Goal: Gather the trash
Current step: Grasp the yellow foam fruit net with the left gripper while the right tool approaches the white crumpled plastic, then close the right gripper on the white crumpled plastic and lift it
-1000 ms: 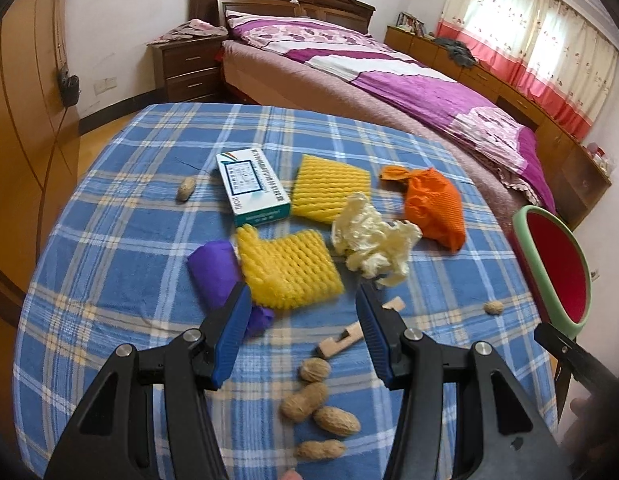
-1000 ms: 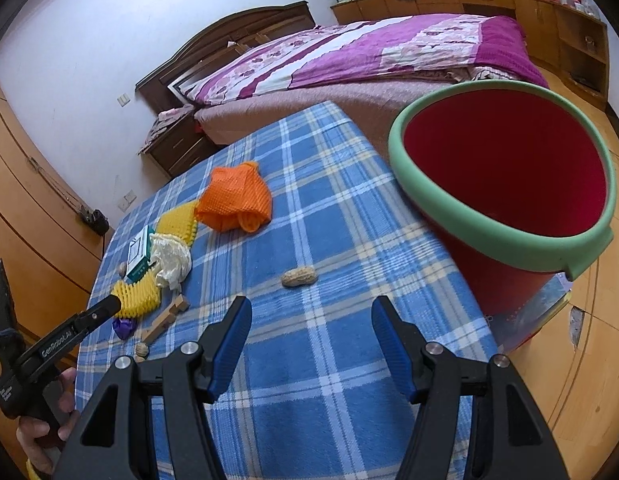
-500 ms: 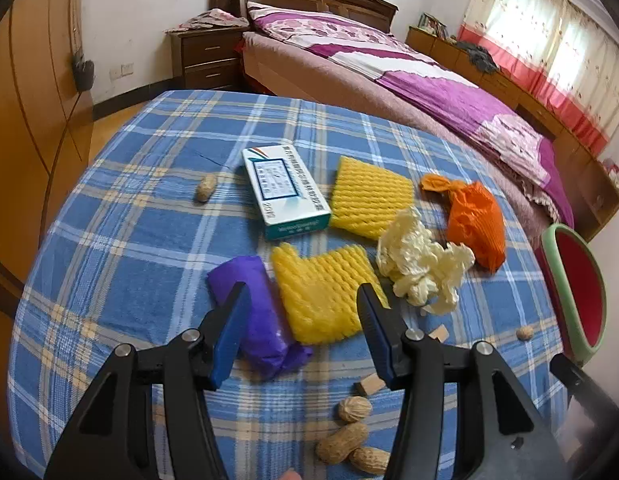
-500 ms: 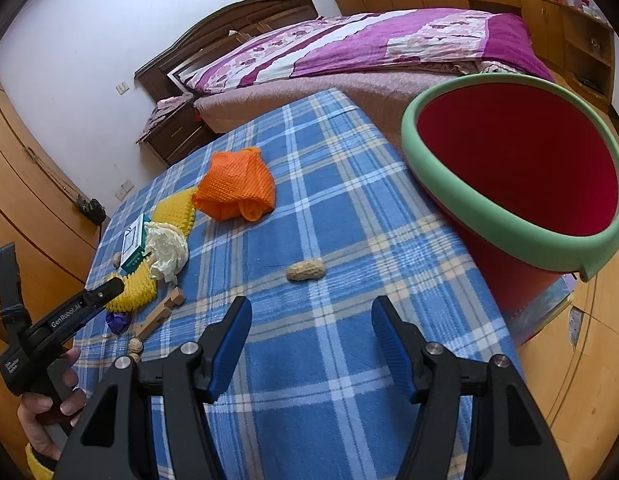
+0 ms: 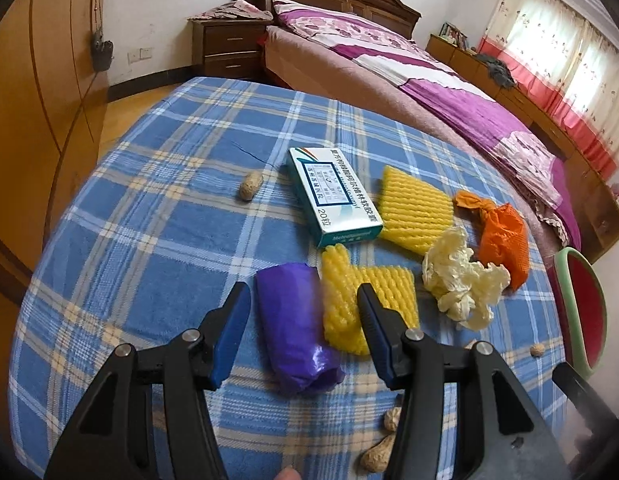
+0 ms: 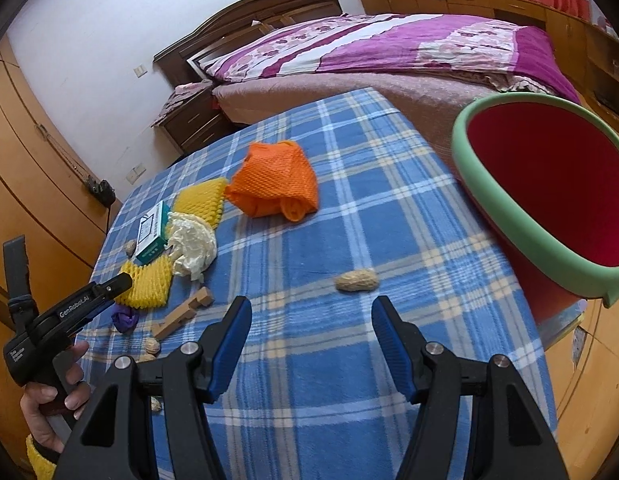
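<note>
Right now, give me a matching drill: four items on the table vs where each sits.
Items:
1. purple wrapper
2. medicine box
3. orange foam net
4. red bin

Places:
A. off the table's edge, beside it
B. between the left tool's open jaws
C. far side of the crumpled white paper, toward the bed
D. between a lone peanut and a yellow foam net

Pairs: 1-B, 2-D, 3-C, 4-A

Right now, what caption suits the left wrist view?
Open left tool hovers over a purple bag among trash on a blue plaid table.
</note>
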Action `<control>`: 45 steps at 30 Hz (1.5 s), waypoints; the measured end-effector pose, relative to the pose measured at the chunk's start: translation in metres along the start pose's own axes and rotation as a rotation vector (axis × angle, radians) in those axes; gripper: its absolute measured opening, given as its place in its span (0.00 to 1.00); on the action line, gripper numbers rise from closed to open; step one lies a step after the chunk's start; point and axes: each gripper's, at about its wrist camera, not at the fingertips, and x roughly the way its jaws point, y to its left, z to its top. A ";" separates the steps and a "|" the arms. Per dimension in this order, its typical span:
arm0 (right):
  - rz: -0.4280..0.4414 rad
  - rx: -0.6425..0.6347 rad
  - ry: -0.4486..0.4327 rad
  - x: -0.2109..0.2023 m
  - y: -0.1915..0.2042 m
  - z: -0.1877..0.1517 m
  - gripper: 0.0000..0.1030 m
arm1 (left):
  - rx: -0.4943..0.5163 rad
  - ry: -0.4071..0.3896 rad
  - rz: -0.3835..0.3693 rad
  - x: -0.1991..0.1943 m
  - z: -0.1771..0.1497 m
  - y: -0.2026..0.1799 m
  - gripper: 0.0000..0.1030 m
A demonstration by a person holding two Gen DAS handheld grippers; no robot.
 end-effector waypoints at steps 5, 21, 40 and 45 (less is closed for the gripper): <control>0.007 -0.016 0.007 0.003 0.006 0.003 0.63 | 0.003 0.014 -0.012 -0.010 -0.003 0.007 0.54; 0.045 -0.046 0.021 0.018 0.027 0.014 0.63 | 0.088 0.005 -0.062 -0.018 -0.006 -0.009 0.54; 0.062 -0.073 0.027 0.028 0.042 0.024 0.63 | 0.053 -0.150 -0.128 -0.054 0.013 -0.015 0.10; 0.075 -0.109 0.040 0.039 0.062 0.028 0.63 | 0.043 -0.190 -0.086 -0.053 0.025 -0.005 0.10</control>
